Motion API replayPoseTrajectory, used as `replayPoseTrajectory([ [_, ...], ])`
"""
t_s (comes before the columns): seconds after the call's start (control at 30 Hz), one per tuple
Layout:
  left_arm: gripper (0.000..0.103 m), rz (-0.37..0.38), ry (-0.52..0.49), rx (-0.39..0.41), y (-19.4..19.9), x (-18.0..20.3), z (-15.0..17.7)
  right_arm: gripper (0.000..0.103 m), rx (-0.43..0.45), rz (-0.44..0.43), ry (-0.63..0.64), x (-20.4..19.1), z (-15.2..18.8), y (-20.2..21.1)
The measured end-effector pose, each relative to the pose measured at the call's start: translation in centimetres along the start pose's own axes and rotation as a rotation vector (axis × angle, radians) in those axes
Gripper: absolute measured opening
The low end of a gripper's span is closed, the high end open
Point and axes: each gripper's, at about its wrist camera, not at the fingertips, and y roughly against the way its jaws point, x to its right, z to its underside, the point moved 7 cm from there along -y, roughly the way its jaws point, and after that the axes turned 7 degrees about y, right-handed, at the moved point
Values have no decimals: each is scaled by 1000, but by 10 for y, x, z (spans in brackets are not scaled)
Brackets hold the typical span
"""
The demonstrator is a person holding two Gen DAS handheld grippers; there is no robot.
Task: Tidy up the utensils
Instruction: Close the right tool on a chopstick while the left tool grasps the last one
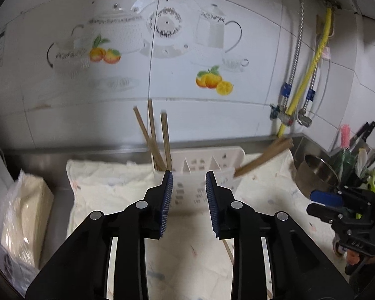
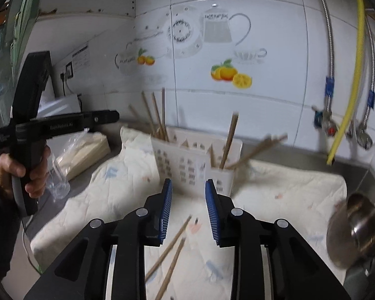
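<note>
Chopsticks [image 2: 170,252] lying loose before the caddy [image 2: 187,165]: light, stiff, slippery; right tongs [image 2: 188,187] gaping empty, should be pinching mid-shaft. Left tongs [image 1: 189,178] likewise gaping.

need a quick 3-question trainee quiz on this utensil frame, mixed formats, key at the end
1. True or false: the right gripper is shut on a chopstick.
2. Multiple choice: where do the two loose brown wooden chopsticks lie? A) inside the shiny steel bowl B) on the cream quilted cloth, below the right gripper C) in the left gripper
3. Fill in: chopsticks stand in both the left and the ___ end compartments of the white perforated plastic utensil holder.

Key
1. False: its jaws stand apart, with nothing between them.
2. B
3. right
</note>
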Motion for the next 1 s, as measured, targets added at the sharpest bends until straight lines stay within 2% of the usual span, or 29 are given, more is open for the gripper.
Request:
replayPoseTrajectory([
  [0.13,28,-8,25,-25,4,-6,32,27,-41,16,-4,-11,37,2],
  [0.2,35,-17,36,-41,4,-10,46,27,-66,13,-18,-17,56,2],
  [0.23,43,-25,44,-44,6,-14,57,27,-79,10,-25,-21,67,2],
  [0.5,46,-55,71,-58,20,-25,95,27,-180,-22,-91,-48,132,2],
  [0.73,50,-85,52,-74,25,-21,117,27,-234,-45,-119,-74,166,4],
  [1.0,50,-80,69,-106,27,-19,139,20,-269,-25,-146,-84,193,4],
])
